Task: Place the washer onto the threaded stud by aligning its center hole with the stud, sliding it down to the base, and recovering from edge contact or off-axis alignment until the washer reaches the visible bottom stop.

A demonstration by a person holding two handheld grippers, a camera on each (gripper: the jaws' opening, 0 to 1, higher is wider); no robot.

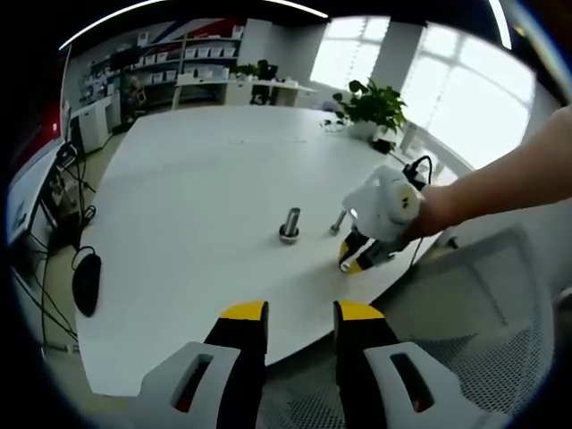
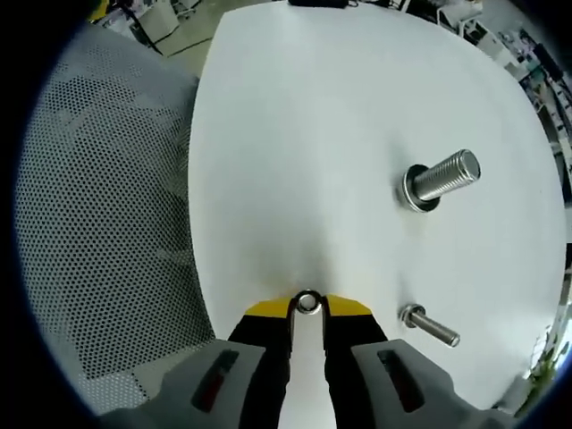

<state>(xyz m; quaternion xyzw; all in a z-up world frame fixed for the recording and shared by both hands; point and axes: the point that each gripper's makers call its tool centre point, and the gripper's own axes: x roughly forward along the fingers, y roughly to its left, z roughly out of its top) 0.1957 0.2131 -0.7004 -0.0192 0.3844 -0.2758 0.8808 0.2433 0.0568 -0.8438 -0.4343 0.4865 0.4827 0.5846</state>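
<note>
Hovering unused at the near table edge, the left gripper (image 1: 300, 317) stands parted and empty. The right gripper (image 2: 307, 308) pinches the small silver metal washer (image 2: 307, 303). Pickup seems done; next, carry it toward two o'clock over the thick silver threaded stud (image 2: 442, 177) on the white table (image 2: 340, 116).

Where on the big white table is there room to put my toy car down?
Most of the white table is bare, from the plant across to the far left edge. It is crowded near the front edge, around the large stud, the small bolt and the right gripper pinching a washer.
</note>
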